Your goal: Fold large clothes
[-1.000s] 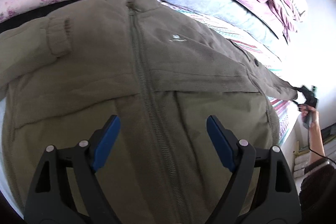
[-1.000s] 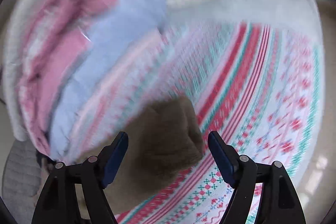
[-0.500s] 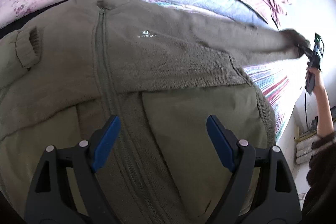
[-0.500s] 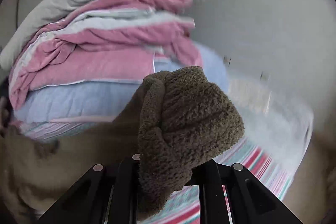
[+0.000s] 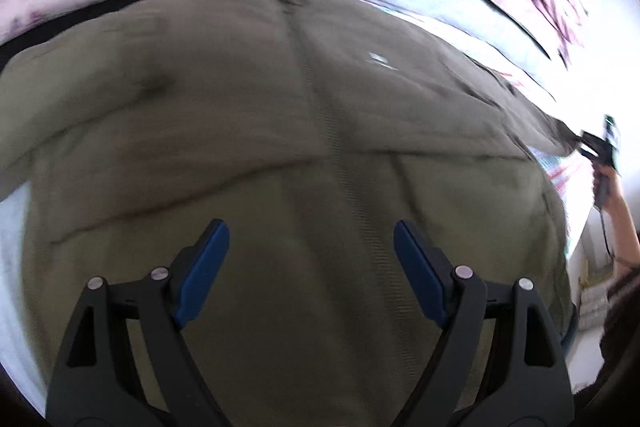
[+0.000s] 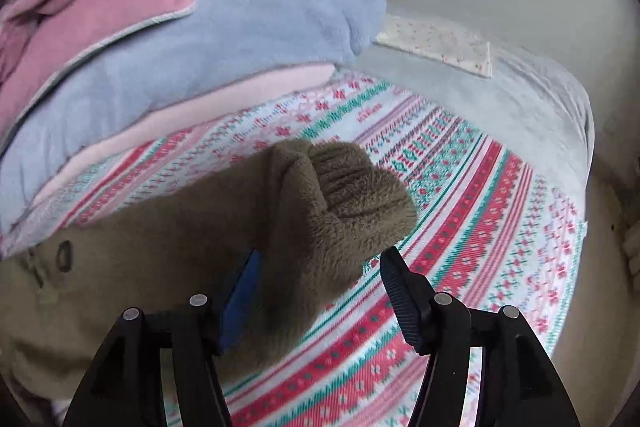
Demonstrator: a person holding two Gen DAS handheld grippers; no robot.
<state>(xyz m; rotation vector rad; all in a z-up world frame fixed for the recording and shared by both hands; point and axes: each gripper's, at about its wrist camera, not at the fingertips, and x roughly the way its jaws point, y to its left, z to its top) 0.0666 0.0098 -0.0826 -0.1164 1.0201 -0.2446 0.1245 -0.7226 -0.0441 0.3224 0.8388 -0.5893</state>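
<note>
We have the olive fleece jacket (image 5: 248, 131) lying front up on the bed (image 6: 472, 211), zipped, its collar toward the pile of blankets (image 6: 224, 27) at the far end; the body looks spread fairly flat, though the left view is blurred and the fine creases are hard to judge. Our left claw (image 5: 311, 261) hangs wide and empty over the lower front, astride the zip; it touches nothing that we can see. Our right claw (image 6: 316, 291) stands partly apart at the sleeve cuff (image 6: 352, 195), which lies out to the side on the striped bed cover; the cuff rests between the jaws and against the blue pad, but the far jaw looks clear of it, so we judge the grip let go or nearly so. As we read it, the laying-out is about done and no fold is made yet; the sleeves still want bringing in across the chest, then the body doubling over.
</note>
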